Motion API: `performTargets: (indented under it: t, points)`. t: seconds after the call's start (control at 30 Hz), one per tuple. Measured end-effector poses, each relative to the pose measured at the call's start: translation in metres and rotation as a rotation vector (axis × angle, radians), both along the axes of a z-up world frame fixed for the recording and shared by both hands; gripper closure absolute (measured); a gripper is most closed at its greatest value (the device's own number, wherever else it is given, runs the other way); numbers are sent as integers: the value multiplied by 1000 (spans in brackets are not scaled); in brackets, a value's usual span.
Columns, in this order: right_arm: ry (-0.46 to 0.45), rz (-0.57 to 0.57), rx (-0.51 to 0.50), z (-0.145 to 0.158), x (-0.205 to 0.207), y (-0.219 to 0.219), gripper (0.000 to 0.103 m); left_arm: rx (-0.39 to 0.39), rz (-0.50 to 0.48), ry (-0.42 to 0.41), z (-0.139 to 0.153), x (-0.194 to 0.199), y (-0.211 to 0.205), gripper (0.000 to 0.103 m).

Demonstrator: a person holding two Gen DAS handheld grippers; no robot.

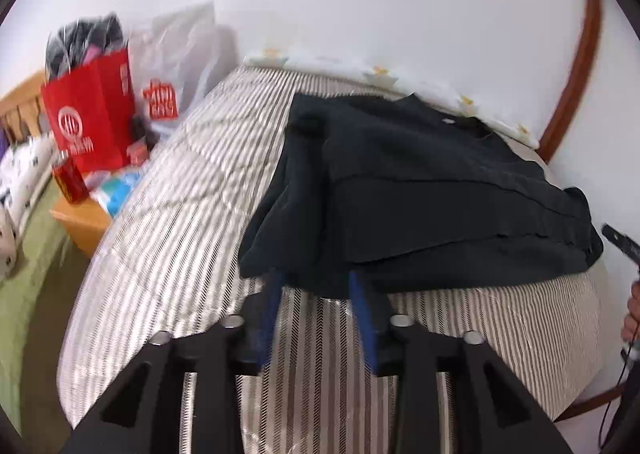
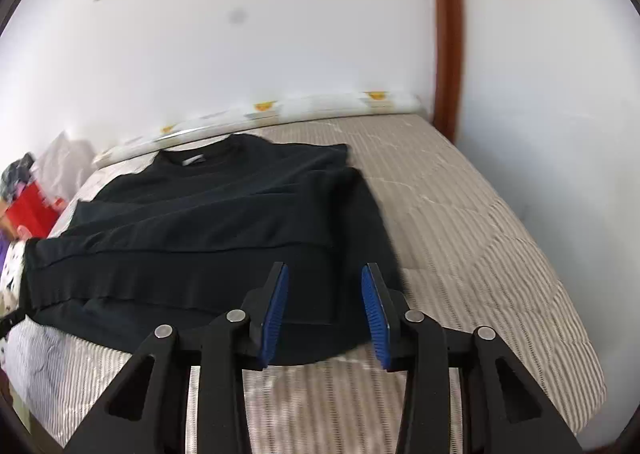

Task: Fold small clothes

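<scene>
A black sweatshirt (image 1: 424,190) lies partly folded on a striped mattress (image 1: 188,190), collar toward the wall. My left gripper (image 1: 314,278) is open, and its blue-padded fingertips are hidden under the garment's near left hem. In the right wrist view the same sweatshirt (image 2: 224,214) lies with its sleeves folded across the body. My right gripper (image 2: 325,274) is open and empty, just above the garment's near right corner.
A red paper bag (image 1: 90,114), a white plastic bag (image 1: 176,54) and small items stand on a wooden nightstand (image 1: 80,222) at the left. A rolled patterned cloth (image 2: 280,108) lies along the white wall. A brown wooden post (image 2: 448,34) stands at the mattress's far right corner.
</scene>
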State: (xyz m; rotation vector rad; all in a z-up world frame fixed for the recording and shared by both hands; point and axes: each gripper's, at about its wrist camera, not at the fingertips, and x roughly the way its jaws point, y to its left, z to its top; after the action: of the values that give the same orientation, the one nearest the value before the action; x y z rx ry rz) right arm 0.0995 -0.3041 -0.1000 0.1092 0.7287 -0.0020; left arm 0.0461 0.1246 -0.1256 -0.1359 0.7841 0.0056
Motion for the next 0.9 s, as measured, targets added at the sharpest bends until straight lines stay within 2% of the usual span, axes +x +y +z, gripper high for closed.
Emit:
performTargets:
  t: [0.03,0.1,0.2,0.4,0.6,0.63,0.67,0.7,0.77,0.83,0.9]
  points:
    - [3,9,-5,-1,2,4,65,9,-11,-18,3,-4,-1,53]
    - [14,24,-3,-5,7,10,65,19,-43,-67,11,-12,-6,53]
    - [44,20,21,-16,20,12,65,2,-74,-69,14,-6,-12,53]
    - [94,-2,89,-40,42,10,62,-60,-98,-25,-1,34,-19,53]
    - [84,-22,80,-45,48,14,65,-128,-77,53,-21,74,-10,54]
    - [81,-21,74,-45,48,15,72,-140,-77,53,-23,76,-9,56]
    - [76,-24,59,-45,48,16,78,-147,-77,50,-23,78,-9,65]
    - [72,-23,49,-45,48,16,81,-149,-77,45,-24,79,-9,69]
    - [59,-14,36,-43,47,18,91,-157,-88,37,-21,80,-10,94]
    - [40,5,64,-36,44,15,98,-164,-90,16,-14,79,-10,96]
    - [8,8,95,-29,42,10,98,-157,-93,-22,-5,76,-10,96]
